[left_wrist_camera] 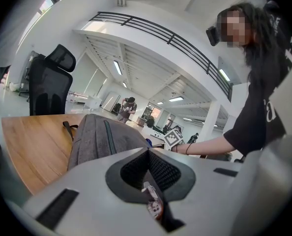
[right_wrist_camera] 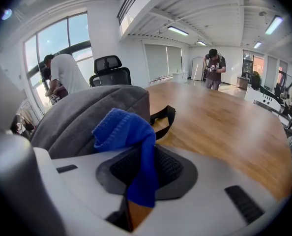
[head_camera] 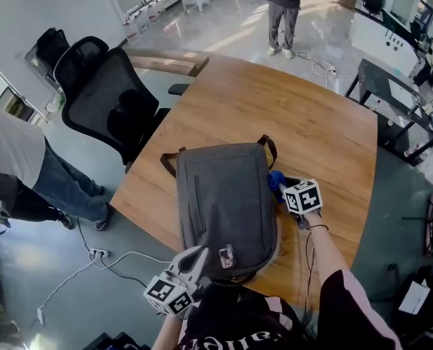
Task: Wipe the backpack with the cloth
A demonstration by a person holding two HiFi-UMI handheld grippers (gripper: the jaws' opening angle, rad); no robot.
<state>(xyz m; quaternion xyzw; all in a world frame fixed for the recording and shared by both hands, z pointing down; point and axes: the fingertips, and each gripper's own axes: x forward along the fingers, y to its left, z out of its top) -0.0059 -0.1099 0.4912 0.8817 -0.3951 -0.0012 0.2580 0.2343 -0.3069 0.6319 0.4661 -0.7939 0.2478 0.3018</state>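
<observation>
The right gripper (head_camera: 283,188) is clamped on the blue cloth (right_wrist_camera: 129,132), held against the right side of the grey backpack (head_camera: 224,203) lying on the wooden table (head_camera: 311,115), and the left gripper (head_camera: 200,257) is closed on its small tag (left_wrist_camera: 153,205), so the wiping is judged barely begun.

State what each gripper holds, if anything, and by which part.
Right gripper: the blue cloth, pinched at one end. Left gripper: a small tag on the backpack, at its near edge.
</observation>
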